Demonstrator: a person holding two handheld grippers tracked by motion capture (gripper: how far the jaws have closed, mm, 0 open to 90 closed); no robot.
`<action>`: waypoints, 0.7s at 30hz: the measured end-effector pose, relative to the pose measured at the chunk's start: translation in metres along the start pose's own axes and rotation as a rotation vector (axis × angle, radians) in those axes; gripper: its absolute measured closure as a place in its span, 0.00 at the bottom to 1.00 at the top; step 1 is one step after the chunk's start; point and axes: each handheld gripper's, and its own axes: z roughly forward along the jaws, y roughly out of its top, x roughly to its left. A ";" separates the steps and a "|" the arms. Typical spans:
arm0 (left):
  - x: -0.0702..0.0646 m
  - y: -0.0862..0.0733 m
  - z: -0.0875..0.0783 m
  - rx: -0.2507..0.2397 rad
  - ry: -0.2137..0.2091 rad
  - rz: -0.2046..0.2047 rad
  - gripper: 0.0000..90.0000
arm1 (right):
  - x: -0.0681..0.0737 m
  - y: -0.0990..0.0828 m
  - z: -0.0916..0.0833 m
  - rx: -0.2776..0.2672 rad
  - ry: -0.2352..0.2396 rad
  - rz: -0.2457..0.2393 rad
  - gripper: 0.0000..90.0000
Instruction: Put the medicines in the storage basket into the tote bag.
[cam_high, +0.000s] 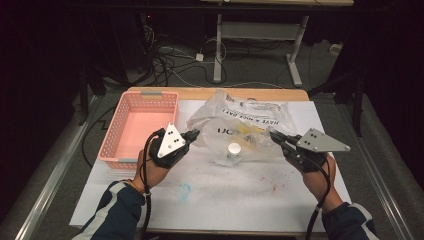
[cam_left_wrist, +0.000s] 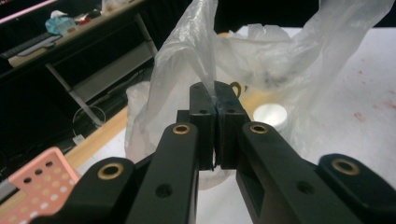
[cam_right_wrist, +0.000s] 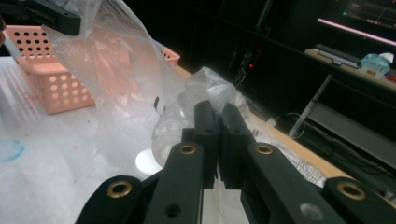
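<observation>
A clear plastic bag (cam_high: 240, 122) with black print lies crumpled at the middle of the table, and a round white cap (cam_high: 233, 148) shows inside it. My left gripper (cam_high: 195, 134) is shut on the bag's left edge; in the left gripper view the film (cam_left_wrist: 205, 51) rises from between the closed jaws (cam_left_wrist: 215, 91), with the cap (cam_left_wrist: 271, 114) behind. My right gripper (cam_high: 274, 134) is shut on the bag's right edge. In the right gripper view the bag (cam_right_wrist: 116, 70) stretches left from its closed jaws (cam_right_wrist: 215, 109) over the cap (cam_right_wrist: 147, 161).
A pink perforated basket (cam_high: 150, 95) stands at the table's left, behind my left hand, and looks empty. A white sheet (cam_high: 240, 195) with blue and red stains covers the tabletop. Cables and a desk frame (cam_high: 217, 55) stand on the floor beyond the far edge.
</observation>
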 end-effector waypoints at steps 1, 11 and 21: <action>0.001 0.004 -0.001 -0.009 -0.006 -0.001 0.95 | 0.000 0.003 0.000 -0.004 0.001 0.004 0.99; 0.006 0.030 -0.025 -0.069 0.007 0.016 0.95 | 0.004 0.022 -0.014 -0.049 0.006 -0.009 0.99; 0.012 0.047 -0.024 -0.099 -0.007 0.013 0.95 | -0.002 0.039 -0.018 -0.081 -0.016 -0.025 0.99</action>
